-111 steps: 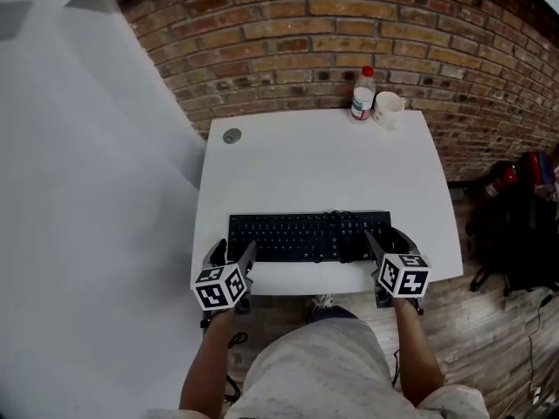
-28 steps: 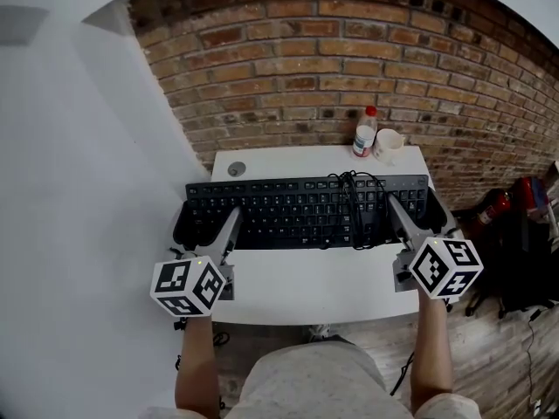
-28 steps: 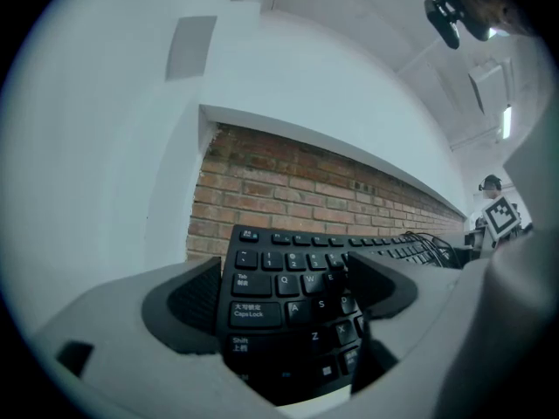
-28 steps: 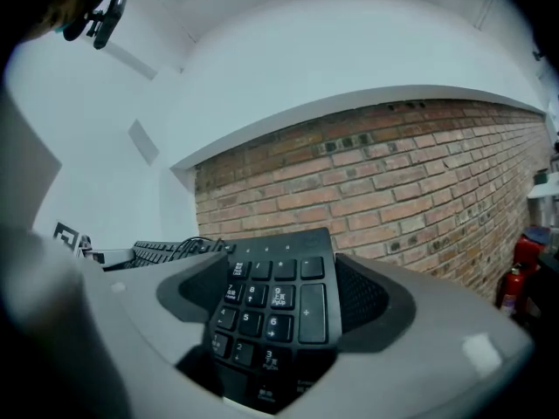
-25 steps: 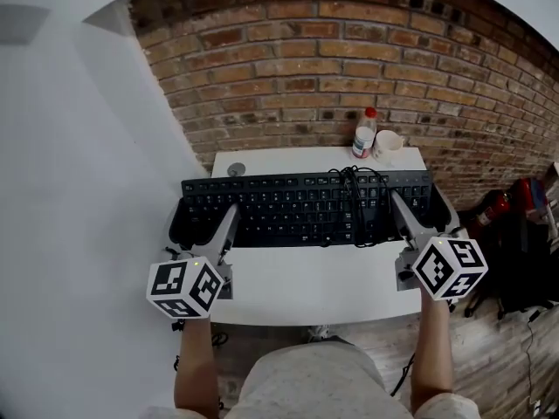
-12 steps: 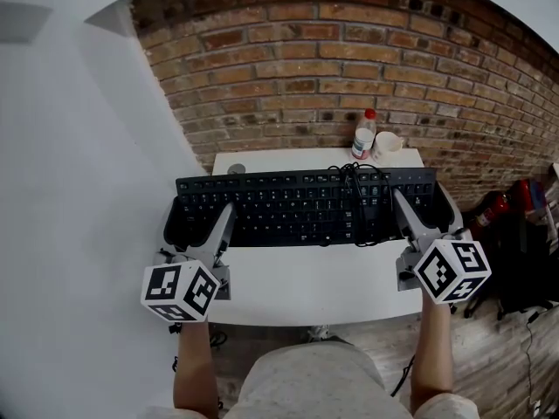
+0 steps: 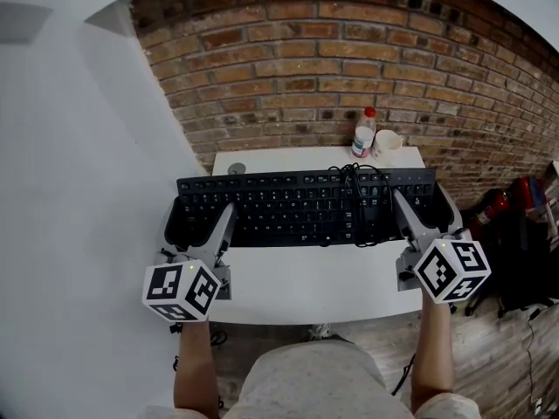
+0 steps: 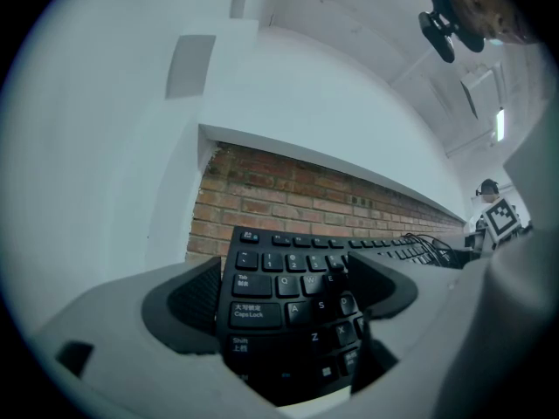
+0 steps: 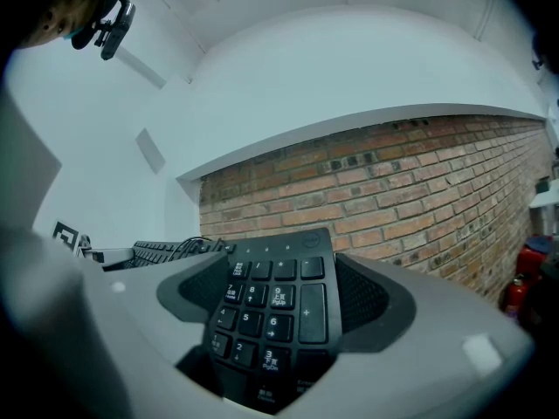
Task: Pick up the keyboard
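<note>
A black keyboard [image 7: 297, 208] hangs level above the white table [image 7: 306, 286], held at both ends. My left gripper [image 7: 199, 223] is shut on its left end, with the Tab and Caps Lock keys [image 8: 249, 297] between the dark pads. My right gripper [image 7: 428, 211] is shut on the number-pad end [image 9: 278, 297]. The keyboard's black cable [image 7: 356, 192] lies coiled on top of the keys near the right end. In the left gripper view the keyboard [image 8: 384, 253] runs off to the right toward the other gripper's marker cube.
A plastic bottle with a red cap [image 7: 363, 133] and a white cup [image 7: 388, 144] stand at the table's far edge against the brick wall [image 7: 332, 68]. A round grommet [image 7: 236, 169] sits at the far left corner. Dark bags [image 7: 524, 234] lie on the floor at the right.
Several seconds ago the keyboard lay at the table's near edge; now both grippers hold it up over the table. Over the last second it has drifted only slightly.
</note>
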A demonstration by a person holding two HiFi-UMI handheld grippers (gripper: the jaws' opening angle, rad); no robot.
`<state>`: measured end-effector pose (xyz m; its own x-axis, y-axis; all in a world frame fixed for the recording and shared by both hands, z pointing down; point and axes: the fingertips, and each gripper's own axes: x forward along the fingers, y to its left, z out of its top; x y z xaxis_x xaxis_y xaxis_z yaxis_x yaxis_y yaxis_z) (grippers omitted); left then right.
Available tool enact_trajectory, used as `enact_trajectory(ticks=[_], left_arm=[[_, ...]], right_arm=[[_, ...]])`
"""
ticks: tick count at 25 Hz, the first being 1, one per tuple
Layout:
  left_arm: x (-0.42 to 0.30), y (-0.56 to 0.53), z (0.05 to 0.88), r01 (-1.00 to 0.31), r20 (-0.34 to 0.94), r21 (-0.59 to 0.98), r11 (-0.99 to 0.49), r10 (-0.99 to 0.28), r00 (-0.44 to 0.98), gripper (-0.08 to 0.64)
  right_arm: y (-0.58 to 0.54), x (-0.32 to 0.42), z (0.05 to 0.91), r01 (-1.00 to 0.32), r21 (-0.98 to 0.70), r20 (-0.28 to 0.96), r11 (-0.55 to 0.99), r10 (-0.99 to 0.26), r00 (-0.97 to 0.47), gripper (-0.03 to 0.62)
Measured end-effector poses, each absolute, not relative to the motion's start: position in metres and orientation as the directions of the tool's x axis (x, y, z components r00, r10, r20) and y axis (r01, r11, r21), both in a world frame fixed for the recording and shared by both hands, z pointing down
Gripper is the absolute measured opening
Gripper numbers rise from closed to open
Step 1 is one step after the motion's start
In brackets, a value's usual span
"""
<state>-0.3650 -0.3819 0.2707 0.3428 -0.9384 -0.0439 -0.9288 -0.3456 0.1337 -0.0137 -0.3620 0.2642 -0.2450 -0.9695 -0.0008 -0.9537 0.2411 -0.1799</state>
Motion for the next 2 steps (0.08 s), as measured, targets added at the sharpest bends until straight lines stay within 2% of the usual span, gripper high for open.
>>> enact_trajectory(ticks=[2], left_arm=[[-0.3652,-0.3826,0.2713,-0.928,-0.043,0.134,-0.346,-0.938,0.344,0.449]], right_arm=[[-0.3623,-0.014,0.265,-0.954,-0.181,0.0,0.24,-0.97,-0.244,0.38]])
